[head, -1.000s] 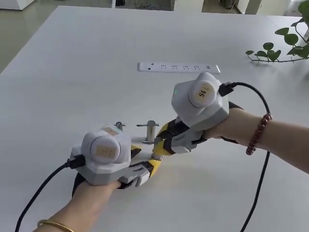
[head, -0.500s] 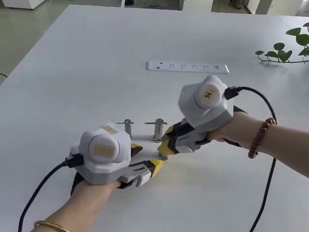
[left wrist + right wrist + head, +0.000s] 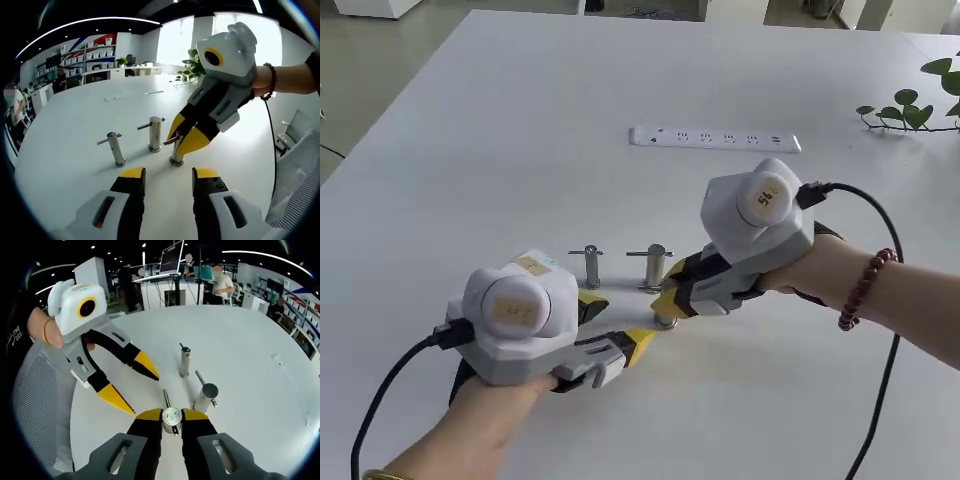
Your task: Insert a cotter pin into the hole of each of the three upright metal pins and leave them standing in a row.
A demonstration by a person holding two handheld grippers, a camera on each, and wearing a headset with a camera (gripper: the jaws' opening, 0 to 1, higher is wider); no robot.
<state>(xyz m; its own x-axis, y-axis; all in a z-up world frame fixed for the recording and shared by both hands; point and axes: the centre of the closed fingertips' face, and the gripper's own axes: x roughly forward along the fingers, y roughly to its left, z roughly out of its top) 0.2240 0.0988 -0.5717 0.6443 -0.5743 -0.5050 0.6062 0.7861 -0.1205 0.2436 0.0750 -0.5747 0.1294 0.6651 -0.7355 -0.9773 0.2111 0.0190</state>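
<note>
Three upright metal pins stand near each other on the white table (image 3: 480,150). The left pin (image 3: 590,265) (image 3: 115,148) and the middle pin (image 3: 655,268) (image 3: 155,134) each carry a thin cotter pin crosswise. My right gripper (image 3: 665,302) (image 3: 172,415) is shut on the top of the third pin (image 3: 172,418) (image 3: 176,156), nearest me, and a thin cotter pin (image 3: 165,397) sticks out of it. Just left of that pin, my left gripper (image 3: 615,322) (image 3: 169,174) is open and holds nothing.
A white power strip (image 3: 715,138) lies farther back on the table. A green plant (image 3: 910,105) reaches in at the right edge. Black cables trail from both grippers. People and shelves show in the room behind.
The left gripper has drawn back a little to the left, away from the third pin. The right gripper stays shut on that pin. The head camera has shifted.
</note>
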